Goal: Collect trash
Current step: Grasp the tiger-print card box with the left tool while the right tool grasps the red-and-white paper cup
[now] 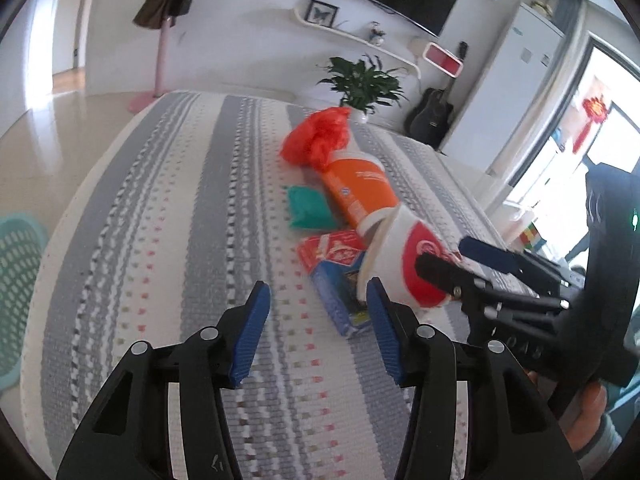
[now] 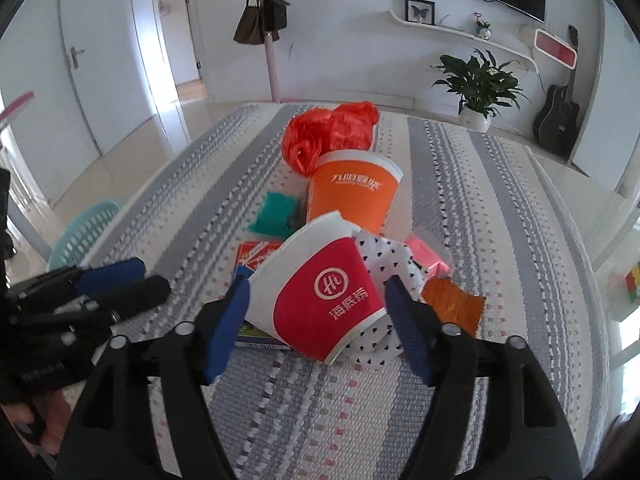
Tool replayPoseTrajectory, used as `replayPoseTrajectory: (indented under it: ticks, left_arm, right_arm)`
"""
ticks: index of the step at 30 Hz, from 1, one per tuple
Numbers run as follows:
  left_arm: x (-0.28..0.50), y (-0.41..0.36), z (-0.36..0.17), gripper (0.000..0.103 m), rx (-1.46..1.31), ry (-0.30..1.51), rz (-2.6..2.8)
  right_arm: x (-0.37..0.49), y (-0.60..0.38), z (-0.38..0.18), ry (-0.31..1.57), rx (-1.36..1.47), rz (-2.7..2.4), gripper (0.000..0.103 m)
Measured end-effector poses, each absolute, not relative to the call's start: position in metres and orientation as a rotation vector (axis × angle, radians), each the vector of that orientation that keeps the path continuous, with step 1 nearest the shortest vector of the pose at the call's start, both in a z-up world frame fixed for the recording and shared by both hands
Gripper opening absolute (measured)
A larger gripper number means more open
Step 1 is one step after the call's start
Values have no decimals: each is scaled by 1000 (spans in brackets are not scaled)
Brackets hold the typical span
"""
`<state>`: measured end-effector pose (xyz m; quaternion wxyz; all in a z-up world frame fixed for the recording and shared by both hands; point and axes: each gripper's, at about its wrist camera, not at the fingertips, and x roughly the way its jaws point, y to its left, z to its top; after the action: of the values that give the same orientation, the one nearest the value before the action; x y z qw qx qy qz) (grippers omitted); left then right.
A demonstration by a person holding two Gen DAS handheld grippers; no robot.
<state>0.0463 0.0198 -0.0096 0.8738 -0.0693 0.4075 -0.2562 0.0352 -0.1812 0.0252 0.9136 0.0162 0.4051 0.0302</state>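
A heap of trash lies on the striped tablecloth (image 2: pixel 500 208): a red plastic bag (image 2: pixel 332 132), an orange paper cup (image 2: pixel 352 192), a green packet (image 2: pixel 276 212), a red-and-blue box (image 1: pixel 340 280), polka-dot paper (image 2: pixel 384 256), a pink wrapper (image 2: pixel 426 256) and an orange foil wrapper (image 2: pixel 452 304). On top, a red-and-white paper cup (image 2: pixel 328 292) lies on its side. My right gripper (image 2: pixel 318 282) stands open with this cup between its fingers. My left gripper (image 1: pixel 318 286) is open over bare cloth, holding nothing, its right finger beside the box.
A teal plastic basket (image 1: pixel 16 280) stands on the floor off the table's left edge. A potted plant (image 2: pixel 478 92) and a guitar (image 2: pixel 558 120) stand beyond the far edge. A colourful cube (image 2: pixel 632 284) sits off the right side.
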Motion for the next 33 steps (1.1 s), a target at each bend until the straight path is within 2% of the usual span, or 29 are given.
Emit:
replayPoseTrajectory:
  ticks: [2, 13, 15, 16, 21, 23, 26, 33]
  left_arm:
    - [50, 23, -12, 48, -161, 856, -523]
    - [50, 15, -18, 48, -155, 877, -545]
    - [51, 9, -19, 48, -148, 885, -561]
    - [51, 6, -20, 48, -143, 888, -571]
    - [59, -20, -30, 51, -125, 936, -607]
    - [64, -31, -33, 54, -122, 952, -612]
    - [73, -43, -34, 65, -123, 968, -586]
    - [94, -75, -47, 72, -101, 1062, -499]
  right_arm:
    - [41, -175, 19, 859, 38, 56, 82]
    - [51, -176, 4, 909, 20, -23, 85]
    - [43, -188, 4, 909, 36, -41, 76]
    - [39, -197, 3, 917, 56, -47, 62]
    - [27, -232, 4, 923, 138, -65, 54]
    - [27, -241, 0, 940, 156, -73, 43]
    - [23, -256, -3, 941, 209, -80, 43]
    - [15, -270, -4, 936, 250, -66, 43]
